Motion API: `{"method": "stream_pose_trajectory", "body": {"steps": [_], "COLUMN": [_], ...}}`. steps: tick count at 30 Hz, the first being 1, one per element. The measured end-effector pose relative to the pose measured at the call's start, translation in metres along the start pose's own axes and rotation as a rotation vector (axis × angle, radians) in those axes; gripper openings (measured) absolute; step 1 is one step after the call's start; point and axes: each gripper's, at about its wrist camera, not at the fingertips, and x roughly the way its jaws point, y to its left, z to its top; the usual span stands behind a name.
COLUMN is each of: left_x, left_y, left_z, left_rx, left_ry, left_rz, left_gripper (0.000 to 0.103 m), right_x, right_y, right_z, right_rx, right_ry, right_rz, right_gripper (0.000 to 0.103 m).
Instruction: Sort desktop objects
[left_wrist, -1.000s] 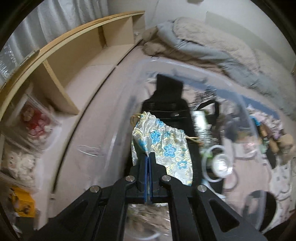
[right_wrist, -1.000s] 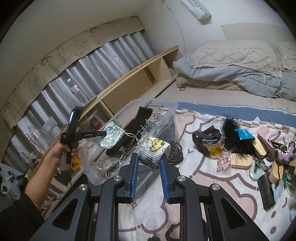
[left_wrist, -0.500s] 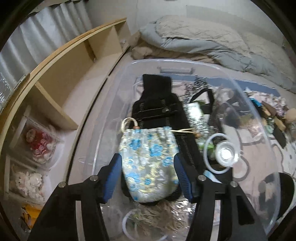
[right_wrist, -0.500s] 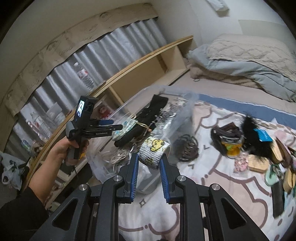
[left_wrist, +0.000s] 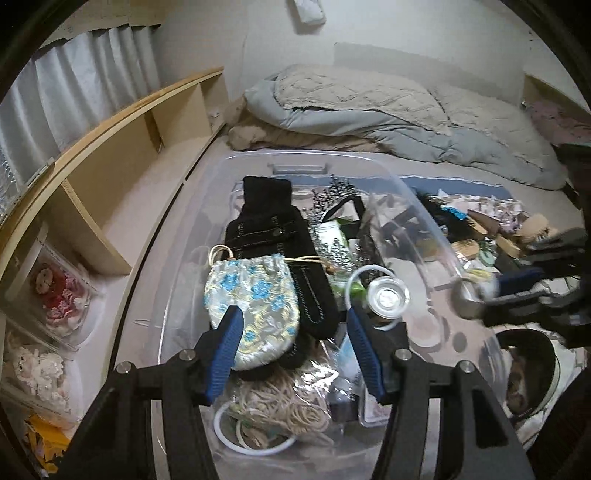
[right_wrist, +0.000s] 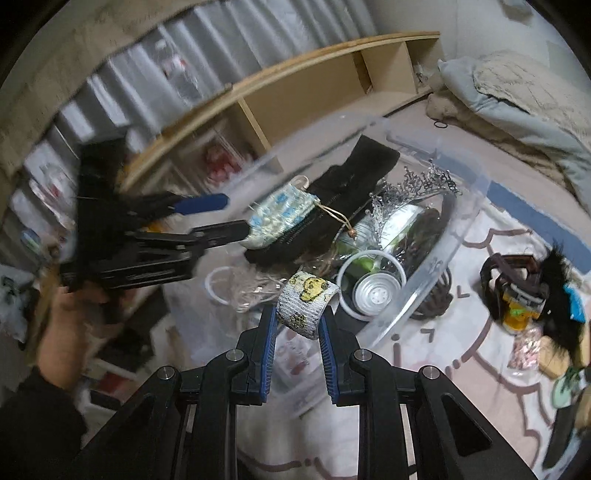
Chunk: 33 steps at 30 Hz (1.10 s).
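A clear plastic bin (left_wrist: 417, 206) sits on a bed covered by a patterned sheet (right_wrist: 480, 354); everything below is placed relative to this bin.

The left hand-held gripper (left_wrist: 291, 343) hovers over the near end of the bin, its blue jaws standing wide and still opening. Between the jaws, but not pressed by them, lies a drawstring pouch (left_wrist: 255, 299) of pale fabric with blue flowers. The pouch rests inside the bin, its long axis running from the near end toward the far end, its gathered neck and cord pointing away from the gripper. It lies partly on a folded black garment (left_wrist: 273, 236) that stretches lengthwise toward the bin's far wall. To the right of the pouch inside the bin is a round clear lid (left_wrist: 388, 297) with a white ring around it. Near the bin's front edge lies a bundle of beige cord (left_wrist: 280, 410).

The right hand-held gripper (right_wrist: 298, 325) is above the bin's near right side, jaws narrow and clamped on a roll of white tape (right_wrist: 306, 302) printed with yellow faces. The roll's open core points up and to the left, tilted.

Outside the bin, to its right on the sheet, lie scattered small things, including a black feathery item (right_wrist: 557, 280).
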Motion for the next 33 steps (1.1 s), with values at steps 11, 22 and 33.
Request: {"method": "stream_pose_trajectory", "body": {"steps": [11,22,33], "left_x": [-0.003,-0.015,-0.047], "left_y": [-0.002,-0.011,-0.034], "left_z": [-0.009,-0.011,-0.003], "left_rx": [-0.030,-0.065,-0.058], "left_ry": [-0.019,-0.056,-0.166], "left_rz": [-0.027,-0.043,-0.012], "left_gripper": [0.081,0.090,0.101], "right_x": [-0.002,-0.042,-0.074], "right_y": [-0.005,-0.018,-0.045], "right_z": [0.004,-0.012,-0.036], "right_rx": [-0.013,0.000,0.047], "right_ry": [-0.076,-0.224,-0.288], "right_rz": [-0.112,-0.119,-0.155], "right_gripper": [0.071,0.100,0.103]}}
